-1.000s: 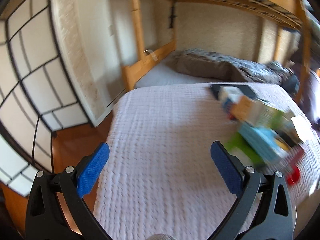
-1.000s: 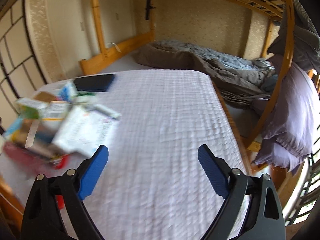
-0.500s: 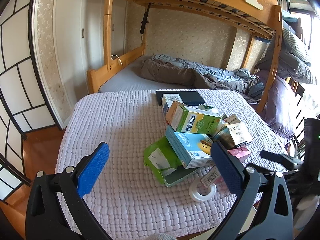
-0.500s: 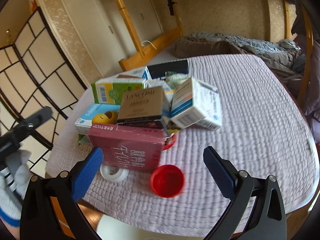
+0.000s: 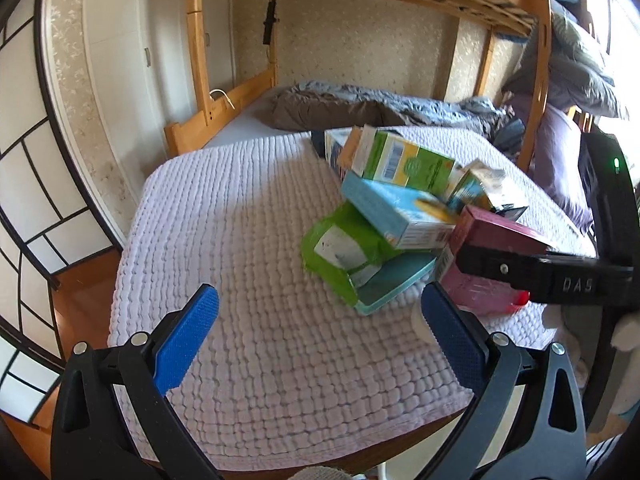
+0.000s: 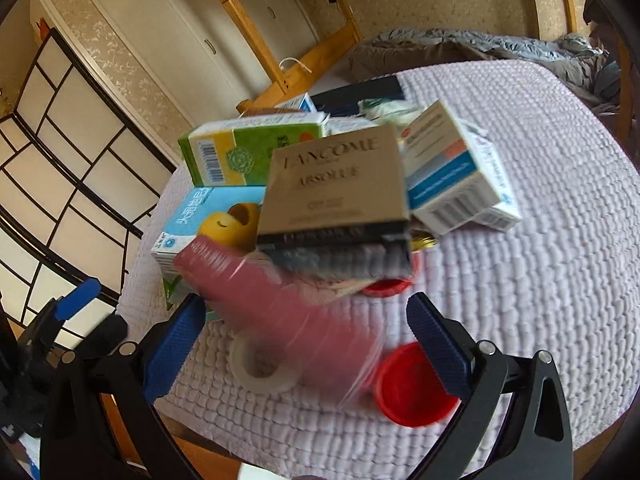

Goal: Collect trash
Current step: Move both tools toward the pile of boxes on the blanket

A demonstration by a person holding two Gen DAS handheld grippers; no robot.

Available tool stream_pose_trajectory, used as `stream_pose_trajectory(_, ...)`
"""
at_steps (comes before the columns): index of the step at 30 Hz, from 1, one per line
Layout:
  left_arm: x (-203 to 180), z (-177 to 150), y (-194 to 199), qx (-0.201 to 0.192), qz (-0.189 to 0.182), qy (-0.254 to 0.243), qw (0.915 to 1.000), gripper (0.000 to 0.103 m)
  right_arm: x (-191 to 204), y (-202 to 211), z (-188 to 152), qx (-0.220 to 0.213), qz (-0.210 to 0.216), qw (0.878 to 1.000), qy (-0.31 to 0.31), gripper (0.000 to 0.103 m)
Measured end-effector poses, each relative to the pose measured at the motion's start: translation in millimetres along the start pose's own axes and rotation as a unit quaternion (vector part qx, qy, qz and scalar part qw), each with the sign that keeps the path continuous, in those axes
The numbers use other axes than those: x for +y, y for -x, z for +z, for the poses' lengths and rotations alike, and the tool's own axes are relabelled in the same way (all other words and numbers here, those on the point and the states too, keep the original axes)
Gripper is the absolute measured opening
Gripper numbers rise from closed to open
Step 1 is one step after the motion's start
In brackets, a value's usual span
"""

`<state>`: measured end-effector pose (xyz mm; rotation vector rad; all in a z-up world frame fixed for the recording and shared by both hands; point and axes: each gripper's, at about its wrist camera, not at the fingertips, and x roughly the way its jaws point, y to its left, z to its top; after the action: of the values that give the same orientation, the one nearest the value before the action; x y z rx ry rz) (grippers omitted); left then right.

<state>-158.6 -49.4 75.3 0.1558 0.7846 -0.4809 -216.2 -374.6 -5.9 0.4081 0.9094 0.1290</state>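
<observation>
Where boxes (image 6: 336,184) pile, red cap (image 6: 416,386) beside.

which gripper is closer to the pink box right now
Right. The right gripper has the pink box between its open fingers; the left gripper hangs open over bare blanket, the box off to its right.

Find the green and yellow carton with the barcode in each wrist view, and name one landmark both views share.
Left wrist: the green and yellow carton sits right of centre in the upper half, topping the pile, above the light blue box.
Right wrist: the carton lies left of centre, upper half, behind the beige Lancome box.
Shared landmark: the wooden bunk bed frame behind the table.
</observation>
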Motion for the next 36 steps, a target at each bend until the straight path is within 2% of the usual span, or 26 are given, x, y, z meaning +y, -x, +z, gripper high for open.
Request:
stream_pose_trajectory(3,-2,-1,-6,0.003,-0.011,-0.008,0.9999,0.102,2,-2,1,0.009,0.009,1.000,-0.014,0.099)
stream_pose_trajectory(7,0,1,-13,0.007,-0.006,-0.017,0.9998,0.102,4,-5,-2,0.018,0.003,1.000,-0.014,0.099)
stream_pose_trajectory(16,6,-10,-22,0.023,-0.019,0.003,0.9995,0.102,20,5,-33,0.015,-0.045,0.997,0.068,0.099)
stream_pose_trajectory(23,4,-14,-22,0.026,-0.021,0.008,0.9994,0.102,22,4,-48,-0.022,-0.109,0.987,0.118,0.099)
stream_pose_trajectory(27,5,-15,-20,0.026,-0.020,0.009,0.9994,0.102,9,18,-43,-0.055,-0.156,0.976,0.138,0.099)
stream_pose_trajectory(30,6,-16,-20,0.028,-0.020,0.011,0.9994,0.102,-4,19,-41,-0.063,-0.179,0.971,0.145,0.099)
stream_pose_trajectory(36,1,-17,-21,0.030,-0.023,0.009,0.9993,0.102,-19,23,-39,-0.069,-0.165,0.975,0.132,0.099)
